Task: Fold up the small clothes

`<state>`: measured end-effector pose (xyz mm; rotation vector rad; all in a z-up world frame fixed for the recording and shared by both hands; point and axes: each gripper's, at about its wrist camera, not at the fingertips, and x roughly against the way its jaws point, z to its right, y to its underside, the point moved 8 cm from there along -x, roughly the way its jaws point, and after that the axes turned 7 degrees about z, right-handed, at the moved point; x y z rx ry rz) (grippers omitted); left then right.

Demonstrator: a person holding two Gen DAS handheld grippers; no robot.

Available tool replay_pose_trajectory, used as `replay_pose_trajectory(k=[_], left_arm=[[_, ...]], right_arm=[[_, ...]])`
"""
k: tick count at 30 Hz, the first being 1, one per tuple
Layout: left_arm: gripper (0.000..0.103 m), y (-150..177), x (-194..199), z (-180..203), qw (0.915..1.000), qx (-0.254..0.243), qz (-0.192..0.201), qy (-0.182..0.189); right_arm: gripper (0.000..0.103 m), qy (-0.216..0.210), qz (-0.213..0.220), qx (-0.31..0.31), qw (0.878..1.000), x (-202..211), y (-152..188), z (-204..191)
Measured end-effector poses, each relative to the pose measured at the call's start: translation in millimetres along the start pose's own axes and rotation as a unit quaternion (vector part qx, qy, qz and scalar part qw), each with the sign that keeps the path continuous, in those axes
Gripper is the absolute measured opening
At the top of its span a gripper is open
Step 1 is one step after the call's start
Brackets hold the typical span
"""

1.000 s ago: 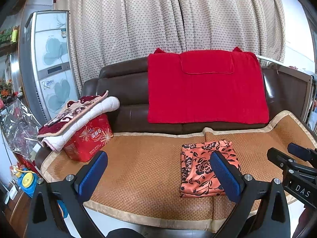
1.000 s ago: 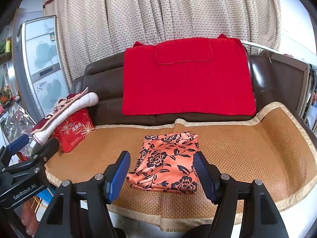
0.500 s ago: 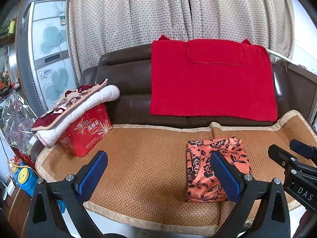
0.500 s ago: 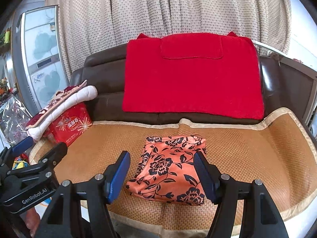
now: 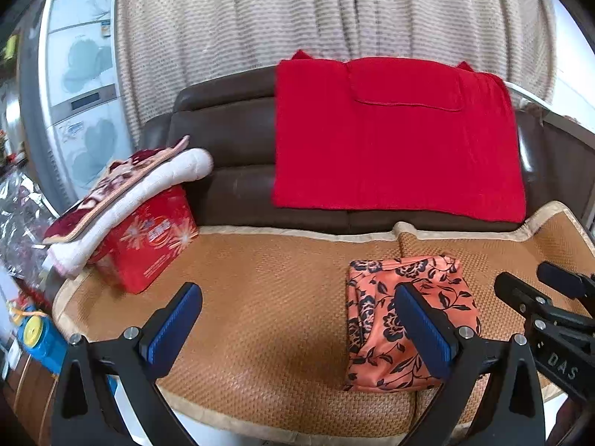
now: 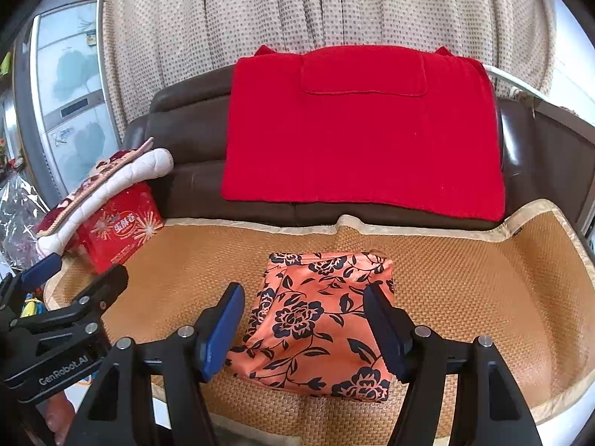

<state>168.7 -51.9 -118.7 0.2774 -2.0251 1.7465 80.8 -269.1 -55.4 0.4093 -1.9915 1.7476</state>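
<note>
On the sofa's woven mat (image 6: 465, 290) lies the folded floral cloth (image 6: 319, 316). Both the left claw (image 5: 297, 319) and right claw (image 6: 303, 321) hang released above it, grasping nothing.

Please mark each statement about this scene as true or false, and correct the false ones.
1. The orange floral cloth lies folded on the woven mat. True.
2. The right gripper is shut on the cloth. False: it is open and holds nothing.
3. A red towel hangs over the sofa back. True.
4. The red box has nothing on top. False: a folded blanket lies on it.
5. The left gripper is open. True.
</note>
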Motion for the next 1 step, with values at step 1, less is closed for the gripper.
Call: replay_pose_trajectory(k=[1], left_arm=[[0.103,0.5,-5.6,1.2,1.0,0.0,-0.004,0.007]], right_arm=[[0.07,0.001,-0.001,-0.001,1.0,-4.0,0.0,3.2]])
